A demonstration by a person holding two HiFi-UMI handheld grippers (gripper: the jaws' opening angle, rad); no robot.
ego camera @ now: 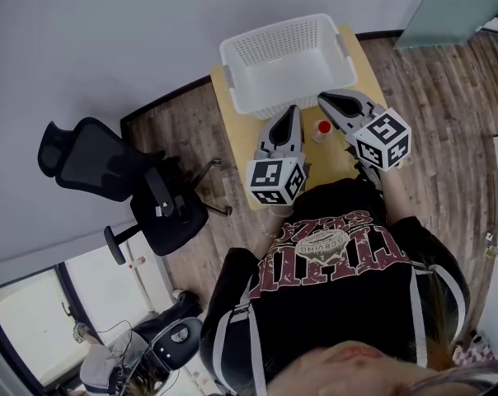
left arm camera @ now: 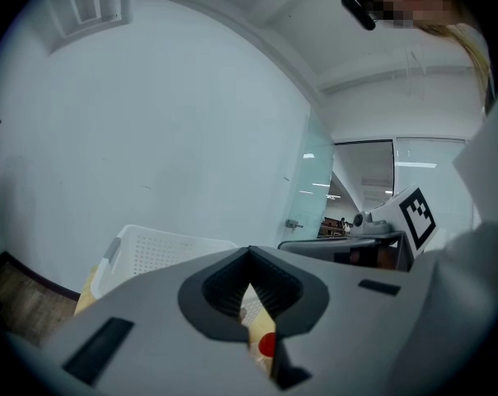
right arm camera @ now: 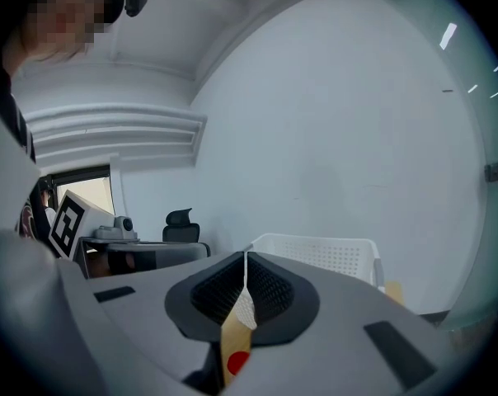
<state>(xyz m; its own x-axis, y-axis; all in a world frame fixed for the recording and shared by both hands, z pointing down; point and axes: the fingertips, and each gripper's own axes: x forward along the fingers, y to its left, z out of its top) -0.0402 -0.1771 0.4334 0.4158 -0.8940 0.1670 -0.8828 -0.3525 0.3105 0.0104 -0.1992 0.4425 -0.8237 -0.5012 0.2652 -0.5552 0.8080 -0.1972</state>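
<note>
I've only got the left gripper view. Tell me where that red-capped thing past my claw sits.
Observer: The red-capped bottle stands on the yellow table. In the head view it is between the left claw and the right claw.
Operator: Report the right claw's jaws.
Observer: Together at the tips, nothing gripped.
Operator: Check inside the basket.
Observer: The white basket is empty.

Shirt (ego camera: 331, 258): dark red block lettering, seen upside down, not legible. Cubes on left gripper (ego camera: 291, 111) and right gripper (ego camera: 325, 99): black-and-white square patterns, no letters.
</note>
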